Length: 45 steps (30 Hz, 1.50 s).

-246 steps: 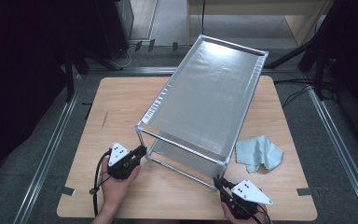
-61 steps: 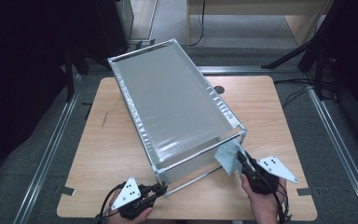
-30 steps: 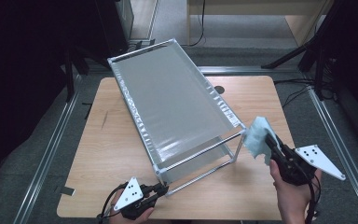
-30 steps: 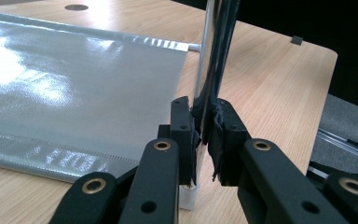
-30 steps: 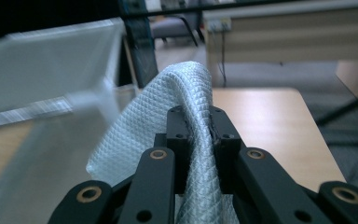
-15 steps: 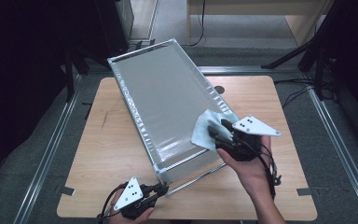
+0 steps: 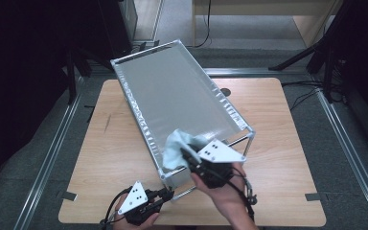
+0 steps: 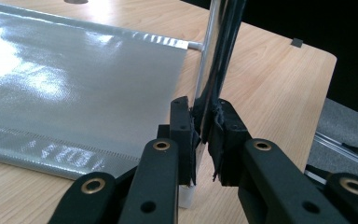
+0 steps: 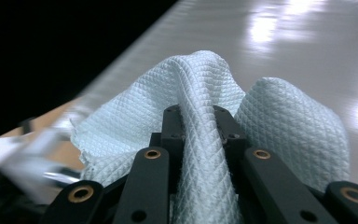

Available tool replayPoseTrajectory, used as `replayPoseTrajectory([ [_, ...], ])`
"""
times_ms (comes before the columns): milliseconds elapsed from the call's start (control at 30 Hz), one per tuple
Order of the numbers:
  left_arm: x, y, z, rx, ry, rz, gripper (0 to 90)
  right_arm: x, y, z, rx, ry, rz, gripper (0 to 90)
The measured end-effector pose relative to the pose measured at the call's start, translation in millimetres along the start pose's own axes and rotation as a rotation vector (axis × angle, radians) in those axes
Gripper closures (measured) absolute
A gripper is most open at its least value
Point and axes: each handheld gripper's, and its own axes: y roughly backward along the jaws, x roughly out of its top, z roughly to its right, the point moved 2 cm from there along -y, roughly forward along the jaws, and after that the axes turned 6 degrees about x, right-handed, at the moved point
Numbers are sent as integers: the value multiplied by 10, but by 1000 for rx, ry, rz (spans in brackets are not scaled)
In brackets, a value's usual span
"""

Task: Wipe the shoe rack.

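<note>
On the table (image 7: 287, 143) stands the rack (image 7: 172, 103), its grey top sloping toward you. Your right gripper (image 9: 199, 123) is clamped on the cloth (image 9: 205, 100), which rests on the near end of the rack's top, by its left edge. Your left gripper (image 8: 204, 128) is closed on the rack's near corner post (image 8: 216, 56), low down, just above the tabletop.

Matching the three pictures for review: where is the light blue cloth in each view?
High view: cloth low centre, on the near end of the rack's grey top, pinched by the right gripper.
Left gripper view: not in it; the left gripper clamps the rack's metal post.
Right gripper view: cloth centre, between the jaws.
Shared landmark: the grey top.
</note>
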Motion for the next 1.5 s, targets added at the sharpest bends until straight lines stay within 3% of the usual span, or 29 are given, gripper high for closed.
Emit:
replayPoseTrajectory([
  [67, 0, 0, 5, 4, 0, -1, 805, 5, -28, -56, -5, 27, 0, 780],
  [167, -2, 2, 7, 7, 0, -5, 805, -5, 19, 81, -30, 8, 7, 784],
  [233, -3, 2, 3, 4, 2, -6, 805, -24, 101, 256, -100, 0, 12, 784],
  [333, -5, 0, 2, 0, 6, -7, 804, -52, 286, 597, -194, -55, 29, 783],
  [433, -7, -2, -3, -2, 7, -6, 804, -78, 479, 932, -318, -90, 49, 779],
  [500, -5, -14, 0, -4, 8, -5, 803, -90, 565, 1094, -343, -131, 71, 785],
  [533, -3, -19, 4, -1, 8, -5, 803, -91, 585, 1130, -326, -155, 82, 786],
  [633, -5, -20, 2, -4, 10, -4, 803, -90, 542, 1060, -320, -141, 69, 792],
  [700, -5, -24, 4, -1, 10, -3, 803, -85, 479, 939, -261, -139, 64, 793],
  [800, -6, -29, 9, 1, 13, -2, 803, -69, 337, 651, -167, -95, 42, 792],
  [1000, -7, -30, 13, 6, 12, -3, 803, -22, 4, -75, 6, 10, 13, 792],
  [1100, -9, -28, 8, 5, 15, -1, 803, -9, -68, -241, 7, 59, 14, 796],
  [1200, -12, -28, 12, 3, 18, -2, 803, -18, -39, -109, 33, 12, 22, 795],
  [1333, -15, -27, 8, 1, 13, -5, 803, -48, 130, 215, -79, -16, 28, 796],
  [1500, -16, -30, 8, 2, 12, -7, 803, -115, 499, 721, -235, -102, 83, 796],
])
